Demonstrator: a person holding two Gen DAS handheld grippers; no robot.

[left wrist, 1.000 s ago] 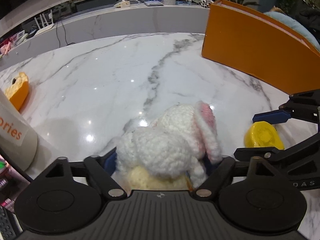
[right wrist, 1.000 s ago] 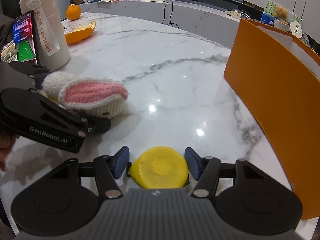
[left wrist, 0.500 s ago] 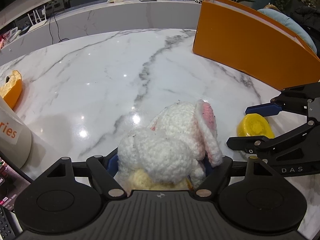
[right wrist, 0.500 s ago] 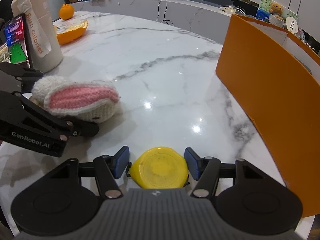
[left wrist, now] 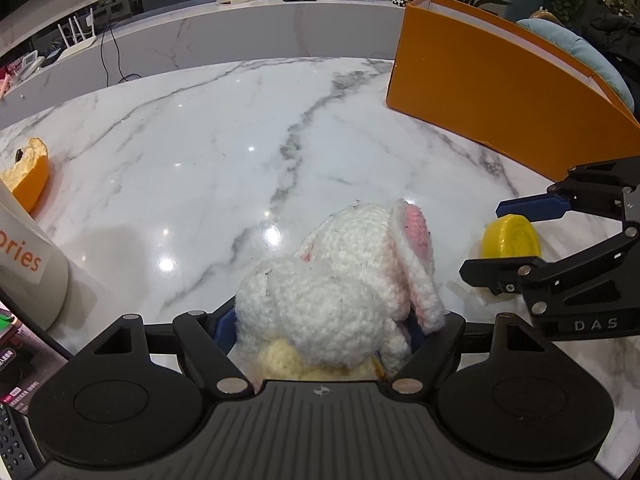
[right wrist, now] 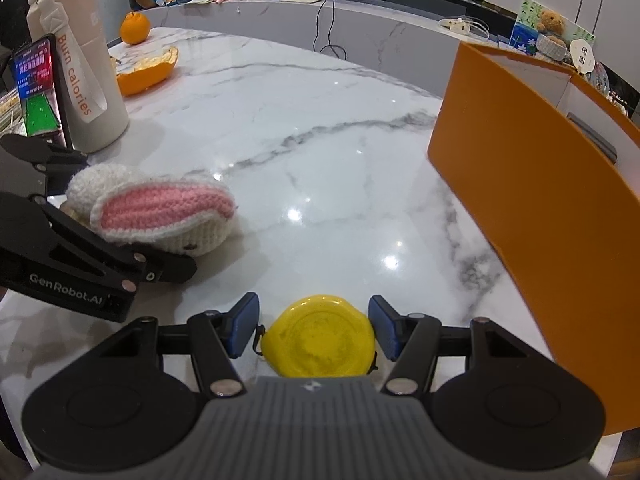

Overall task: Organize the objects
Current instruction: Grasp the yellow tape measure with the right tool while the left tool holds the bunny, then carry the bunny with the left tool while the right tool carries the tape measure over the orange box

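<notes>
Right wrist view: right hand-held gripper (right wrist: 312,330) brackets yellow disc (right wrist: 320,338), pads not touching. Left hand-held gripper (left wrist: 320,326) clamps crocheted rabbit (left wrist: 340,280) (grip snug). Orange box (right wrist: 532,184) awaits; nothing stowed yet.

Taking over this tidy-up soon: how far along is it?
Nothing looks put away yet. In hand: the left hand-held gripper grips the crocheted bunny; the right hand-held gripper straddles the yellow disc, gaps at both pads. Left: both still go somewhere, perhaps the orange box.
</notes>
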